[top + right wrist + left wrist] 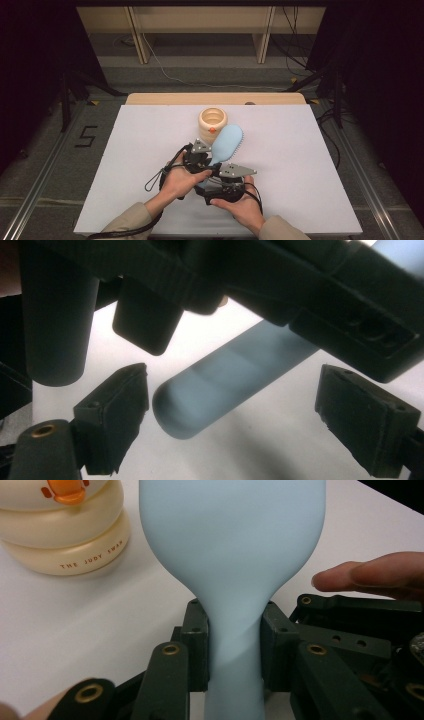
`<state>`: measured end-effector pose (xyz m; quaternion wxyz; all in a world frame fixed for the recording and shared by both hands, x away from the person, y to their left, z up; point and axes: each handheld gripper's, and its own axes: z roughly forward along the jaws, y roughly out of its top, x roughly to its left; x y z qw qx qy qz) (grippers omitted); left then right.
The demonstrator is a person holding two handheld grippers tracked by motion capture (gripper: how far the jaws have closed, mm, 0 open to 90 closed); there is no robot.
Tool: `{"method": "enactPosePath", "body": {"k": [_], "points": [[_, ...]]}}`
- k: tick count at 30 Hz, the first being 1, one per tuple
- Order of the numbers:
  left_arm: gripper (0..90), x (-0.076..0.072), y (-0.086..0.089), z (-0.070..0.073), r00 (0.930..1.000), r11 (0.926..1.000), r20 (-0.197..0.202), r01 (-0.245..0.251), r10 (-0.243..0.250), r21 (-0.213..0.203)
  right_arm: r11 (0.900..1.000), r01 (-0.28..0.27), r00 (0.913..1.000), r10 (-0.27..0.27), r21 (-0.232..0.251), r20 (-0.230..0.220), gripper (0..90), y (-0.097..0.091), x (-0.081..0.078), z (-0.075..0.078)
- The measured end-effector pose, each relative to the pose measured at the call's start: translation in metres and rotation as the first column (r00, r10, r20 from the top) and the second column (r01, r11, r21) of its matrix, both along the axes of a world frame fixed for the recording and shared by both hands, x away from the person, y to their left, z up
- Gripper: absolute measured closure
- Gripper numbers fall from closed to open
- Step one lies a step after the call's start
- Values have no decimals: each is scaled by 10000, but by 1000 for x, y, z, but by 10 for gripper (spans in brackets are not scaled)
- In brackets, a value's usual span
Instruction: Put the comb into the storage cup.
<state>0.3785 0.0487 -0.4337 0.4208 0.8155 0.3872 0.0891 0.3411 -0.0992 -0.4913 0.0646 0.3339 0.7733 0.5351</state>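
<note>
Mid-table, pale blue brush beside cream cup. Left gripper clamps its neck; right gripper jaws wide around the handle end. Looks light, soft, probably slippery: grip the handle.

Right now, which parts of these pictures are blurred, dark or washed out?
High view: sharp and evenly lit on the table, but the room at both sides is nearly black. Left gripper view: the brush is soft, while the print on the cream cup reads clearly. Right gripper view: the brush handle is blurred, the left gripper above it is a dark mass, and the white table is washed out.
</note>
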Motion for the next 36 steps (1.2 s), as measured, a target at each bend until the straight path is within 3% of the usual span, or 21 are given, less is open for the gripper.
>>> {"method": "enactPosePath", "body": {"k": [25, 36], "points": [[692, -1, -2, -2, 10000, 10000, 16, -4, 5, -25, 9998, 38, 9998, -34, 205, -179, 154, 6, 3, -4], [692, 0, -2, -3, 10000, 10000, -33, 39, -39, -9, 9994, 217, 9992, -207, 279, -336, 204, 7, 4, -5]]}}
